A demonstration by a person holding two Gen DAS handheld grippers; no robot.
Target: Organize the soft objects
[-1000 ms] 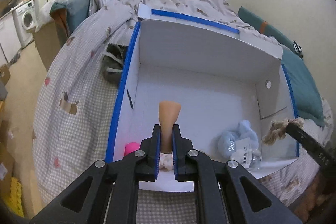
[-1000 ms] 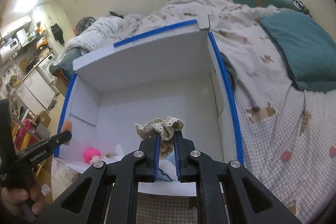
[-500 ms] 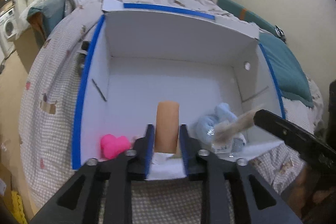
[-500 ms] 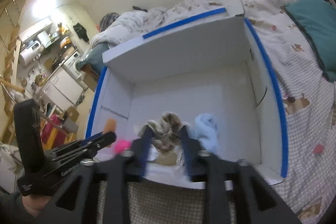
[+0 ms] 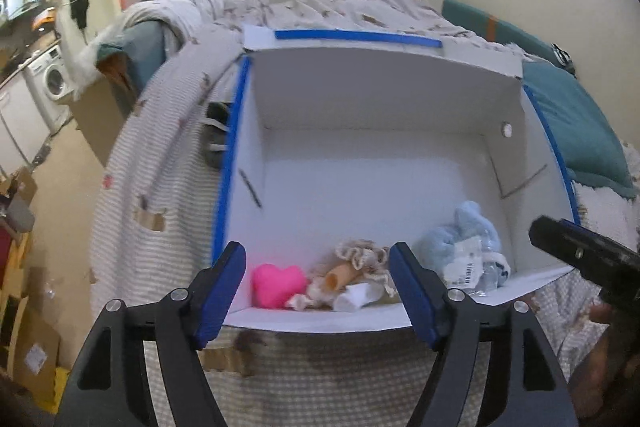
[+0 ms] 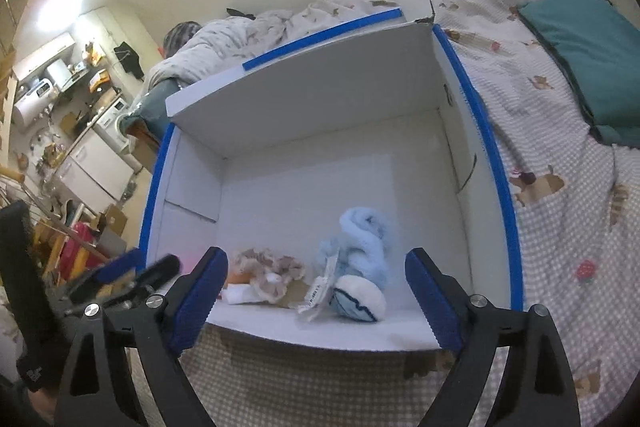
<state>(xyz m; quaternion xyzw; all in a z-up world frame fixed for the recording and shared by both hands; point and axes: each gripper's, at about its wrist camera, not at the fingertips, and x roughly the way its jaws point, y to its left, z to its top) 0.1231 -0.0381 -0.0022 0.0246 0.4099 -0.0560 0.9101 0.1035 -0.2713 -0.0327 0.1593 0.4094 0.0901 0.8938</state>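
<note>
Beige frilly toy (image 5: pixel 362 255) in box (image 5: pixel 372 99) — beyond open left hand-held gripper (image 5: pixel 318 263)

You have a matt white cardboard box (image 5: pixel 360 155) edged with smooth blue tape (image 5: pixel 228 163), sitting on a soft checked cloth quilt (image 6: pixel 560 227). Inside lie a fuzzy blue plush (image 6: pixel 360 239), a smooth pink heart (image 5: pixel 278 283) and a lacy cloth piece (image 5: pixel 360 255). Your left hand-held gripper (image 5: pixel 318 291) is matt black plastic with ribbed blue pads (image 5: pixel 224 291) and shiny metal screws.

box (image 5: pixel 360 99): white, blue tape edges
heart plush (image 5: pixel 277 283): pink
towel toy (image 6: pixel 362 239): light blue
bedspread (image 6: pixel 560 247): beige-white check
</note>
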